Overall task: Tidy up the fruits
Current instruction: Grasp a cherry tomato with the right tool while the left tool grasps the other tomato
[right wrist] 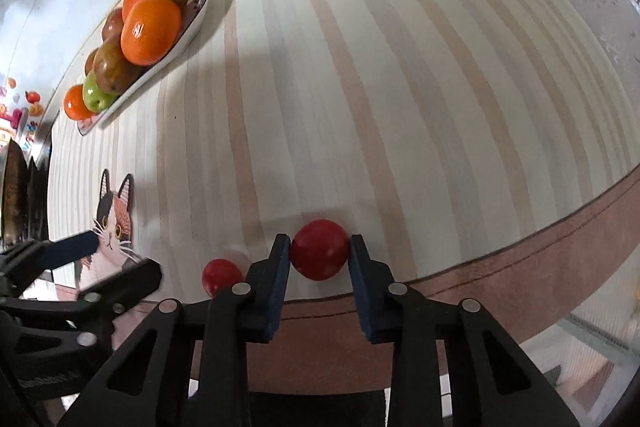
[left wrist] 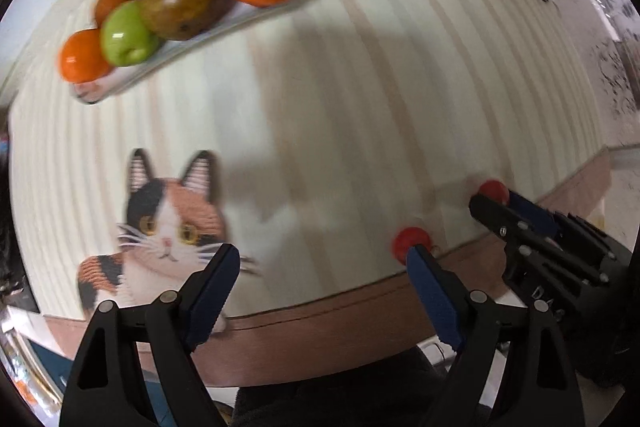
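two red round fruits lie near the table's front edge; left wrist view: left gripper (left wrist: 322,277) gaping, empty, beside the smaller red fruit (left wrist: 412,241); cat-shaped mat (left wrist: 168,223) at left. right wrist view: right gripper (right wrist: 320,247) clamped on the larger red fruit (right wrist: 319,249); far left, white tray (right wrist: 188,31) with three glossy oranges, two green apples, brownish mangoes.

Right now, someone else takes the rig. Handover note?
Right tongs: shut on the larger red fruit, which sits at the near table edge.
Left tongs: open, empty; the smaller red fruit sits on the striped cloth by one blue pad.
Tray: already piled with oranges, green apples and brownish fruits at the far left.
Done: most fruit on the tray.
Left: probably both red fruits to the tray.
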### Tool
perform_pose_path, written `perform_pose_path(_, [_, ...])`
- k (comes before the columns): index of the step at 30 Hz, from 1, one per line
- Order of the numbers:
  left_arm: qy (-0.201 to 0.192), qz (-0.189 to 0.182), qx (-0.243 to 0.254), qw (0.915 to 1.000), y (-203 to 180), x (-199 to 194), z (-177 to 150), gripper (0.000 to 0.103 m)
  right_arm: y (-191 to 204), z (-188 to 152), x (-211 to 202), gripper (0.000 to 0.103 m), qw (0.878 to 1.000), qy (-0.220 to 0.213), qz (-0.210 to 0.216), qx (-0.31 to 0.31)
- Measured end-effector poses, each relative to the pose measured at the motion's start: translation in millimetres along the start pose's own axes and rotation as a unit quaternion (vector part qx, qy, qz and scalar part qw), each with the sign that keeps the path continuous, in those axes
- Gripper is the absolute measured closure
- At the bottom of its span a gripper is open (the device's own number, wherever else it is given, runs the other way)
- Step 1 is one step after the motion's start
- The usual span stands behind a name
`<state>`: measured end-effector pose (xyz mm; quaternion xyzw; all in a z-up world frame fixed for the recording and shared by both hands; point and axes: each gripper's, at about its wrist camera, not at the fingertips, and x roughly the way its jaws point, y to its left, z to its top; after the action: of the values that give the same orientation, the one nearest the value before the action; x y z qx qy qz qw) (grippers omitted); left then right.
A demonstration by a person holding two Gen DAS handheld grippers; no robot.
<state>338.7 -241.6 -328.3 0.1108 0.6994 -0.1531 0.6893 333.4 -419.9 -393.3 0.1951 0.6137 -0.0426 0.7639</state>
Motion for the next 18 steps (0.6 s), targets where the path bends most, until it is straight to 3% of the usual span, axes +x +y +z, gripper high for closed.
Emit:
perform_pose_path(5, [0.012, -0.022, 0.027, 0.9993, -24.9, 13.0, -1.4, 0.018, -18.8, -2.8, -15.4, 0.071, 1.000, -0.014, -0.010, 0.017])
perform_pose_path(10, [0.017, -0.027, 0.044, 0.9985, -43.5, 22.0, 2.0, 0.025, -32.4, -6.0, -19.5, 0.071, 0.999, -0.017, -0.026, 0.023])
perform_pose_path(18, [0.020, -0.025, 0.058, 0.9978, -68.0, 42.3, 11.2, 0.050, -30.6, -7.0, -20.1, 0.071, 0.999, -0.020, -0.033, 0.025])
